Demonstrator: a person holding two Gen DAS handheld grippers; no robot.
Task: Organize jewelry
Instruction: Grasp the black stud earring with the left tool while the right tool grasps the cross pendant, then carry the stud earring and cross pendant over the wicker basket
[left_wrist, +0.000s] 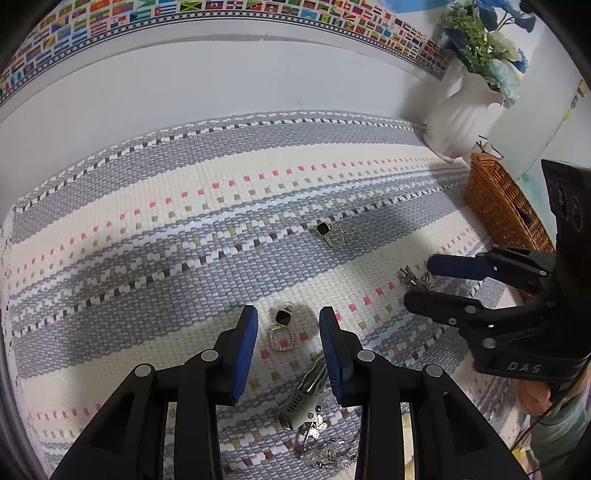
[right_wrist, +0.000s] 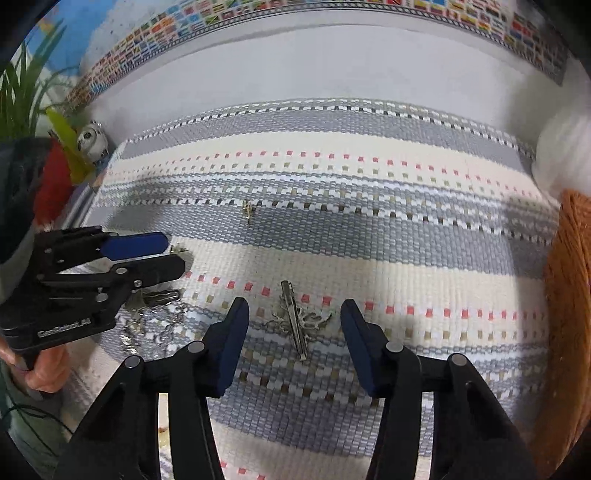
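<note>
On striped mat (left_wrist: 147, 229), left tongs (left_wrist: 288, 325) released around earring (left_wrist: 282, 328), right tongs (right_wrist: 295, 325) released around hair clip (right_wrist: 293, 317)

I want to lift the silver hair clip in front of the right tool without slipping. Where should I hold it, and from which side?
Grip the silver hair clip across its narrow bar, near the middle, just clear of the ornament. It lies flat on the woven mat, running lengthwise away from the right tool, so come straight down from above with one finger on each long side. The open jaws already straddle it.
</note>
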